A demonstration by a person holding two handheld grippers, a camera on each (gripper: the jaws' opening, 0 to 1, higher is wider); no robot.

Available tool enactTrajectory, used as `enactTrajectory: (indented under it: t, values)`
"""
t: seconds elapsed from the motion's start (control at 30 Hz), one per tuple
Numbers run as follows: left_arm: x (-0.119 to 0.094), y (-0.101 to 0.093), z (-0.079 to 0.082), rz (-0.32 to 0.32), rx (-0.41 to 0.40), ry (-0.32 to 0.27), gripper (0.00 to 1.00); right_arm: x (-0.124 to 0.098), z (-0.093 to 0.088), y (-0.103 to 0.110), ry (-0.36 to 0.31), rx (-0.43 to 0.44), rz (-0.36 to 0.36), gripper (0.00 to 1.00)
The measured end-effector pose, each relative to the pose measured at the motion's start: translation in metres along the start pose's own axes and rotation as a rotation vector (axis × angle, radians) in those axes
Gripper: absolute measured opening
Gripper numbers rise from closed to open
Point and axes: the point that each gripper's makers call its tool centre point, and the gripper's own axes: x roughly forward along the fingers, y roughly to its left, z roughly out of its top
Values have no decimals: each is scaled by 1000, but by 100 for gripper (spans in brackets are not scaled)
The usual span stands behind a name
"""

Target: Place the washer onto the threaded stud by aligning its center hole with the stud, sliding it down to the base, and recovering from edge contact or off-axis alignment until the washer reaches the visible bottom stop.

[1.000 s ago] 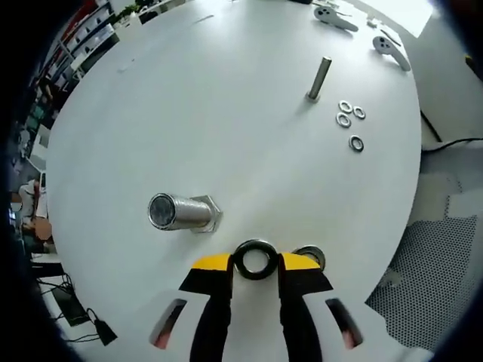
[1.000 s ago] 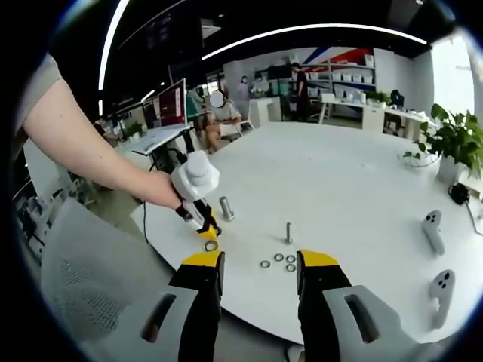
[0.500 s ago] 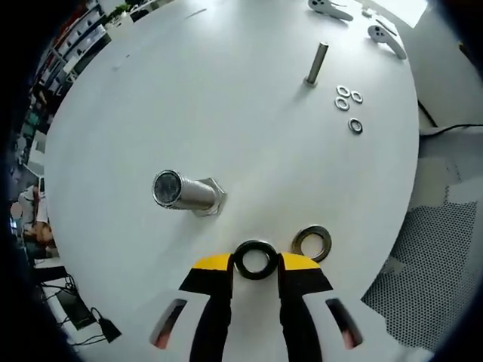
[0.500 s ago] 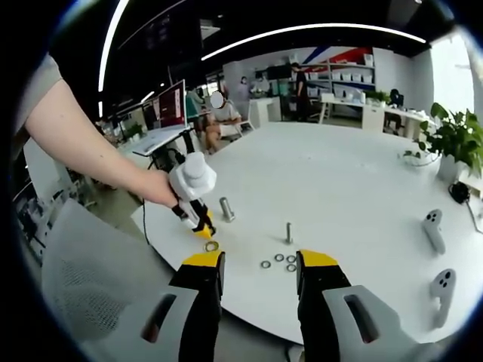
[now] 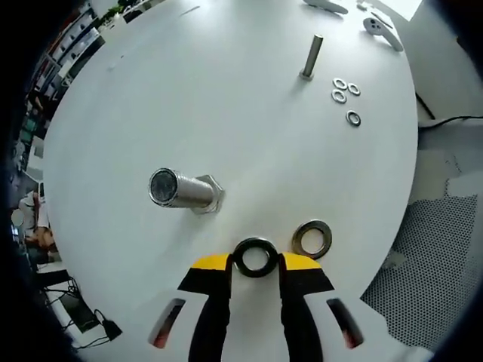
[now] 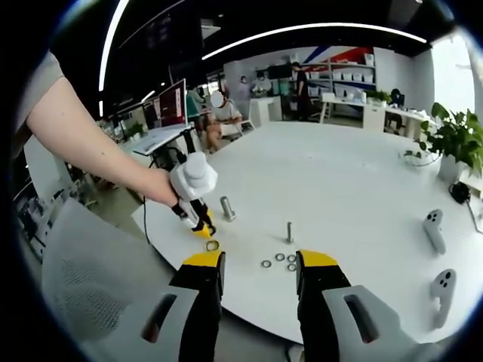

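While my left gripper (image 5: 255,265) pinches the washer (image 5: 254,256) near the table (image 5: 226,90) edge, I'd center its hole over the big stud (image 5: 183,191) up-left before lowering; right gripper (image 6: 258,265) spread, idle.

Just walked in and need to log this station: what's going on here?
A person is working with two handheld grippers at a round white table. The left gripper holds a large washer between its jaws, above the table and short of the large threaded stud, so nothing is threaded on yet. A second large washer lies flat nearby. A thinner stud and small washers sit farther off. The right gripper waits open, holding nothing.
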Motion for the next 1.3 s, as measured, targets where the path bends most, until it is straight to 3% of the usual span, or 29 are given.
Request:
enactTrajectory:
  t: [0.3,0.43,0.5,0.6,0.8,1.3]
  values:
    - [1,0,0,7,6,3,21,0,0,0,-2,-1,1,39]
    - [0,0,-2,22,-28,-28,20,0,0,0,-1,-3,0,39]
    - [-1,-1,-1,36,-51,-86,19,-1,1,0,-7,4,3,39]
    - [-3,-1,-3,34,-76,-116,19,0,0,0,-2,-1,1,39]
    - [-1,-1,2,32,-22,-77,19,0,0,0,-1,-2,1,39]
    - [-5,-1,12,22,11,-88,19,0,2,0,-9,4,3,39]
